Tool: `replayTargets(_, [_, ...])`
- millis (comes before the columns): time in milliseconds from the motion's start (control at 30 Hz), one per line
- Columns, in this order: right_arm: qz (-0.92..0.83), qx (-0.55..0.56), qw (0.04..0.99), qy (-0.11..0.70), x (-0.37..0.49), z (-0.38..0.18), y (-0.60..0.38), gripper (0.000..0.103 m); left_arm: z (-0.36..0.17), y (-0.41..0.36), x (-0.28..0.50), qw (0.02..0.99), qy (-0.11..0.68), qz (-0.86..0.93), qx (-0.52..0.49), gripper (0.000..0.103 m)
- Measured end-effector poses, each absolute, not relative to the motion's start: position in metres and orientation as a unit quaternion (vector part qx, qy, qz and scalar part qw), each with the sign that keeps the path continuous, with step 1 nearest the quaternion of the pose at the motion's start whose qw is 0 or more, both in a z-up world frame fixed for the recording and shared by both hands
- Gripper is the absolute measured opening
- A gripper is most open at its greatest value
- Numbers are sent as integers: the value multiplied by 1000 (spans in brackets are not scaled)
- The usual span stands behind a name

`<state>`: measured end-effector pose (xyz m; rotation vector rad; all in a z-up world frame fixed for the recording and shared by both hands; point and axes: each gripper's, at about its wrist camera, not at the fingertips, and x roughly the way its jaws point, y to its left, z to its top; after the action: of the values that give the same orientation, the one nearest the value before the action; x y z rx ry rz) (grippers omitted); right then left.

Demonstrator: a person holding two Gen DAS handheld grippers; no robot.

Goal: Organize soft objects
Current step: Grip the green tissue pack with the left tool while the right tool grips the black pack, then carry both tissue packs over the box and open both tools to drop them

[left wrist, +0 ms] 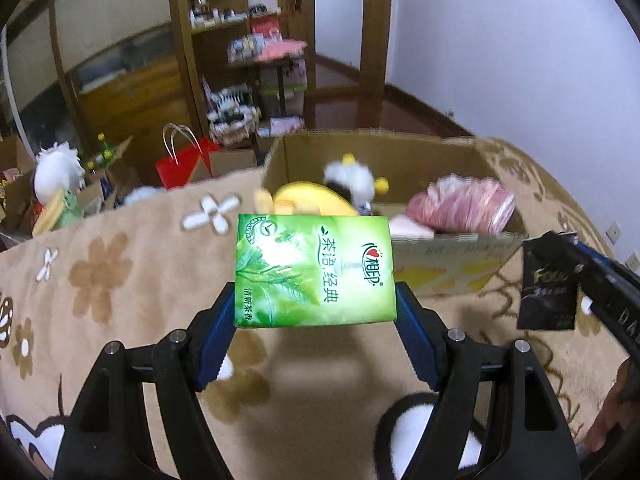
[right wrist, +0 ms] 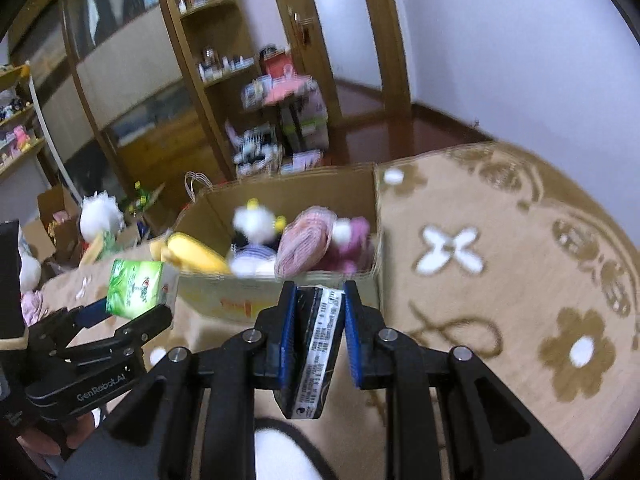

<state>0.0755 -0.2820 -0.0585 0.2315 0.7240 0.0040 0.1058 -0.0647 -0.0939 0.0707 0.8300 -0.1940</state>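
A green tissue pack [left wrist: 314,270] is clamped by its two sides in my left gripper [left wrist: 315,300], lifted off the beige flowered blanket. In the right wrist view the same green pack [right wrist: 136,288] and left gripper [right wrist: 132,304] show at the left. My right gripper [right wrist: 320,292] is shut on a slim black pack [right wrist: 320,344] that stands on edge between the pads; this black pack [left wrist: 548,280] also hangs at the right of the left wrist view. Just beyond both stands an open cardboard box [left wrist: 440,276] [right wrist: 224,300] holding a yellow plush [left wrist: 308,198], a white plush [right wrist: 254,220] and pink soft items [left wrist: 464,204].
The flowered blanket [right wrist: 500,280] spreads under and right of the box. Behind it are a red paper bag [left wrist: 180,164], a white plush toy [left wrist: 56,172] among cartons at the left, wooden shelving [left wrist: 192,60] with small items, and a white wall.
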Motion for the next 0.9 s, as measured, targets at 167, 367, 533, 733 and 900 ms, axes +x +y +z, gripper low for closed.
replayTargets(167, [-3,107,947,302,73,-32,-281,23,-75,-55,111,921,379,-88,22,74])
replayTargets(367, [-2,92,961,262,77,-12,-275,23,-58,-56,122,931,353,-79,38,74])
replayTargets(533, [11,82,964,253,93,1,-266,23,-54,-62,131,931,352,-84,44,74])
replayTargets(733, [29,93,965,245,118,10,-265,23,-43,-75,151,937,332,-87,62,74])
replayTargets(900, [37,90,964,248,143,11,-264,23,-36,-87,172,940,317,-97,80,75])
